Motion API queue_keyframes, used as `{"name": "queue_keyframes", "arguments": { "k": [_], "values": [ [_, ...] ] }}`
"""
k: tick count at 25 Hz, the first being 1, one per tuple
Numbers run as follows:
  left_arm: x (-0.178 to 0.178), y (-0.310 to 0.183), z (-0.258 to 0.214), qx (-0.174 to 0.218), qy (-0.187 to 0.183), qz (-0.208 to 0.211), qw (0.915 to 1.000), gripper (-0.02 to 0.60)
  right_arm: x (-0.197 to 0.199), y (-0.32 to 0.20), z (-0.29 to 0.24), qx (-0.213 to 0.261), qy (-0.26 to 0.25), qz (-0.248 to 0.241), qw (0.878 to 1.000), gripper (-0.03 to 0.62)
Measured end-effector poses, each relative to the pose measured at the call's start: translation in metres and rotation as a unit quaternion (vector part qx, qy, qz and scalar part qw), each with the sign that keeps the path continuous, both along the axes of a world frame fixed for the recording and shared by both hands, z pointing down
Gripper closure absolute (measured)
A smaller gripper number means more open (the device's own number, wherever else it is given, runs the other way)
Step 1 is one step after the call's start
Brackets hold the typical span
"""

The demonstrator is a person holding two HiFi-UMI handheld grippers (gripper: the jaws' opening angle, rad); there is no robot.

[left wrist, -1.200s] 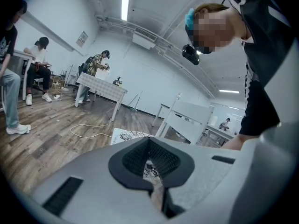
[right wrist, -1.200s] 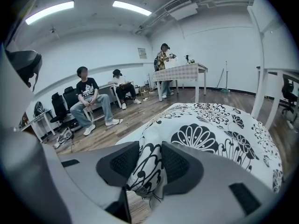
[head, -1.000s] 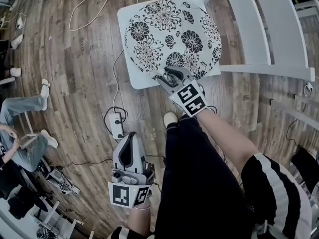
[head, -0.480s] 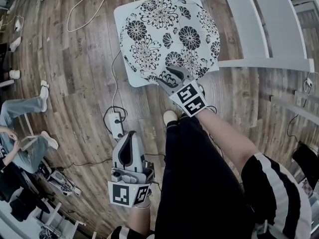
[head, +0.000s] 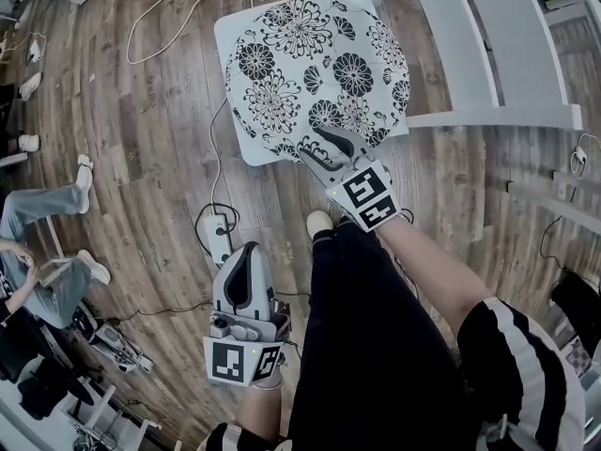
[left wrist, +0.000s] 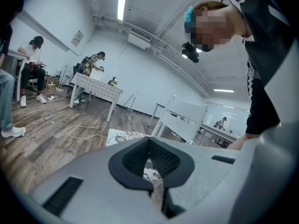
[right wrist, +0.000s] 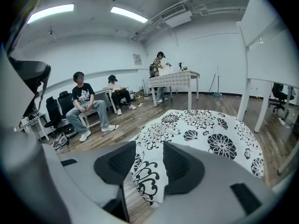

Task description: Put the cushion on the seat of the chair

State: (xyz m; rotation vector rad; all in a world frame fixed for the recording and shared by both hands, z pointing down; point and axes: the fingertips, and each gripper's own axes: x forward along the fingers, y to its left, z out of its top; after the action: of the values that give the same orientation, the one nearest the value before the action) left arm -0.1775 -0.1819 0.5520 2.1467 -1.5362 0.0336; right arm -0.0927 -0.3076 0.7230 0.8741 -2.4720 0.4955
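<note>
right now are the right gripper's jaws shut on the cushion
No, the jaws of the right gripper have just been opening and stand apart, with the edge of the cushion between them but not pinched.

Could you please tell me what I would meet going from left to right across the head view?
Seated person's jeans leg → power strip → right gripper, its jaws just opened with the cushion edge between them → white frame. The cushion and left gripper overlap others, so I left them out.
</note>
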Motion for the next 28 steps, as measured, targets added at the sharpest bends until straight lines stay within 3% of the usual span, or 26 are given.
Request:
{"name": "queue_keyframes", "arguments": {
  "k": [8, 14, 28],
  "values": [
    [0.013, -0.009, -0.011, 0.016, 0.000, 0.016, 0.9997, 0.578, 0.011, -0.002, -0.054, 0.056, -0.041, 0.026, 0.997, 0.408],
    [0.021, -0.015, -0.019, 0.027, 0.005, 0.025, 0.9993, 0.578, 0.023, 0.001, -0.096, 0.098, -0.058, 0.048, 0.992, 0.499],
    [0.047, -0.033, -0.065, 0.067, 0.015, 0.057, 0.9960, 0.578, 0.040, 0.018, -0.209, 0.144, -0.125, 0.086, 0.978, 0.562]
  ]
}}
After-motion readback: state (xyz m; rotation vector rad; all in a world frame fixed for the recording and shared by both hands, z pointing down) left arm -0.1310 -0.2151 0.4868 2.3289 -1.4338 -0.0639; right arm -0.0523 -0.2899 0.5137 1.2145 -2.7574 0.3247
